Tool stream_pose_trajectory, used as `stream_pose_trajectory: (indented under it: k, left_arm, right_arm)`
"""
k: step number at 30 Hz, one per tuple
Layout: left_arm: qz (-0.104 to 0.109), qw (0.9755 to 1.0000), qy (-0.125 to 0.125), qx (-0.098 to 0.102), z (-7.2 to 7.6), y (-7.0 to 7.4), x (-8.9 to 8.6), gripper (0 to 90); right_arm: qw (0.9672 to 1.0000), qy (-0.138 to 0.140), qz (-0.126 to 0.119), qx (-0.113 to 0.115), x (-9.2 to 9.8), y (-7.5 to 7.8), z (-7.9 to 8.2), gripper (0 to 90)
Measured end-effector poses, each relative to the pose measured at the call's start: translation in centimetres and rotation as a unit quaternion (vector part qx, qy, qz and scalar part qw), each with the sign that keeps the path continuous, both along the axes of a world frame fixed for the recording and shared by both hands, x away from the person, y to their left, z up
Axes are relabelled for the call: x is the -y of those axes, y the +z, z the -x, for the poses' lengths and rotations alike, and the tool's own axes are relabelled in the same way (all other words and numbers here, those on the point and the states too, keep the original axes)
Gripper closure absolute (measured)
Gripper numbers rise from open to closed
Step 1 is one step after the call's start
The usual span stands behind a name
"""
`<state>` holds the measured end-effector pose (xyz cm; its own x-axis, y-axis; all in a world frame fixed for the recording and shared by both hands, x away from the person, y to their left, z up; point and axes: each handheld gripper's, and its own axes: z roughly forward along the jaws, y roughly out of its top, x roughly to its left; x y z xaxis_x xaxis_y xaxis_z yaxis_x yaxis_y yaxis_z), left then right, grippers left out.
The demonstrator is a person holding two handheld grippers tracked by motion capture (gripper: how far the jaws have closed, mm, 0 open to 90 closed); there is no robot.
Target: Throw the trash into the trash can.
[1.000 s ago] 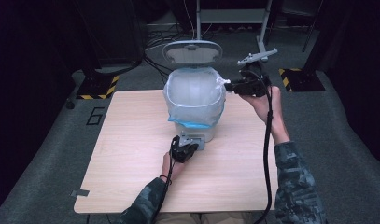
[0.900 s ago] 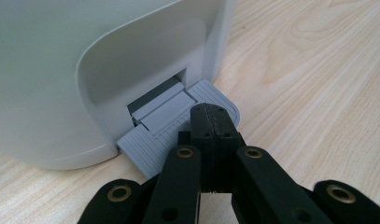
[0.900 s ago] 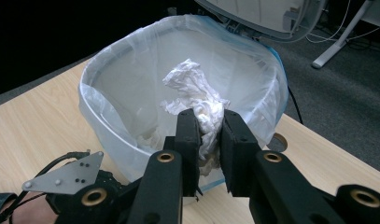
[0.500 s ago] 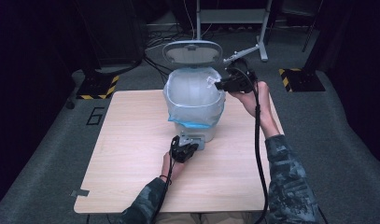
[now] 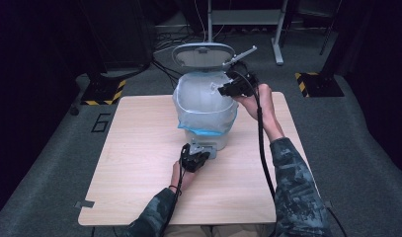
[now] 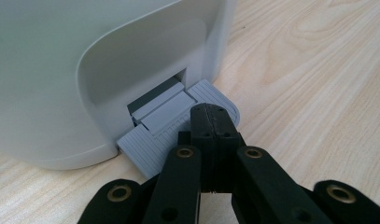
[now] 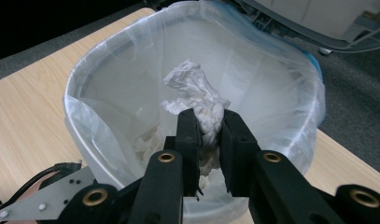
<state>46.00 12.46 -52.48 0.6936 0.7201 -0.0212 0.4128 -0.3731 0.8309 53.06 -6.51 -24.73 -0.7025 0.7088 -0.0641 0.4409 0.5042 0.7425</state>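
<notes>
Wooden desk (image 5: 139,148) carries a bag-lined bin (image 5: 204,106), lid (image 5: 203,53) up; right gripper (image 7: 205,122) fingers pinch crumpled tissue (image 7: 194,95) above it. Left gripper (image 6: 210,122) fingers, pressed together, rest on the pedal (image 6: 178,126).

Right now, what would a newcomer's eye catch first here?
The white pedal bin at the table's far middle, lid up, lined with a clear bag. The right tongs hold a crumpled tissue over its mouth. At its base, the shut left tongs press on the grey pedal.

Left gripper (image 6: 210,122) low (jaws together); right gripper (image 7: 205,122) raised, clamped.
</notes>
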Motion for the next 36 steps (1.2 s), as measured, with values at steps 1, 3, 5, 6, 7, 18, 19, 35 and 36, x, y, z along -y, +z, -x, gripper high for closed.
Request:
stream_pose_trajectory:
  k: [1,3,5,6,7,18,19,35,36]
  left_arm:
    - [0.000,1.0000,0.000,0.000,0.0,0.0,0.0,89.8]
    - [0.000,1.0000,0.000,0.000,0.0,0.0,0.0,89.8]
    - [0.000,1.0000,0.000,0.000,0.0,0.0,0.0,89.8]
    - [0.000,1.0000,0.000,0.000,0.0,0.0,0.0,89.8]
    - [0.001,1.0000,0.000,0.000,0.0,0.0,0.0,89.8]
    - [0.000,1.0000,0.000,0.000,0.0,0.0,0.0,89.8]
    - [0.000,1.0000,0.000,0.000,0.0,0.0,0.0,89.8]
    - [0.000,1.0000,0.000,0.000,0.0,0.0,0.0,89.8]
    - [0.000,1.0000,0.000,0.000,0.0,0.0,0.0,89.8]
  right_arm:
    - [1.0000,0.000,0.004,-0.004,-0.2,-0.1,-0.1,79.2]
    - [0.9999,0.002,0.009,-0.005,-0.8,-0.3,-0.3,79.4]
    - [0.9999,0.003,0.014,-0.006,-1.2,-0.5,-0.5,79.4]
    - [0.9998,0.003,0.015,-0.011,-1.4,-0.6,-0.5,79.4]
    - [0.9998,0.006,0.017,-0.010,-1.6,-0.7,-0.6,79.4]
    - [0.9988,0.009,0.041,-0.026,-3.6,-2.0,-2.1,79.4]
    - [0.9987,0.009,0.044,-0.025,-3.7,-2.1,-2.3,79.4]
    - [0.9981,0.002,0.046,-0.042,-5.6,-3.5,-3.7,79.5]
    - [0.9979,-0.001,0.045,-0.046,-5.7,-3.6,-3.7,79.4]
